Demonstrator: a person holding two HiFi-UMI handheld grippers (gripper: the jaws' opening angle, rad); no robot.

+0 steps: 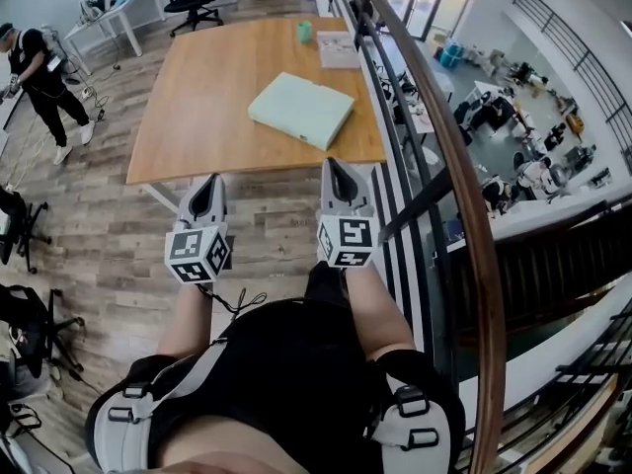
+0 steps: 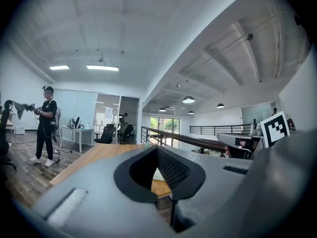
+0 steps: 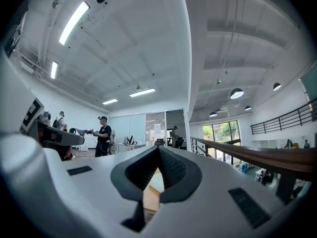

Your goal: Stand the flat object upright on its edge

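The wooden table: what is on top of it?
On the table: a flat pale-green box, a small green cup and a booklet. Anything beneath the box is covered.

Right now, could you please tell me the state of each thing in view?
Flat green object: lying flat on the table, untouched.
Left gripper: shut, empty, short of the table.
Right gripper: shut, empty, short of the table.
Small green cup: upright at the table's far edge.

Pale green flat object (image 1: 301,109), light wood table (image 1: 197,87), black-and-white marker cubes (image 1: 197,253)
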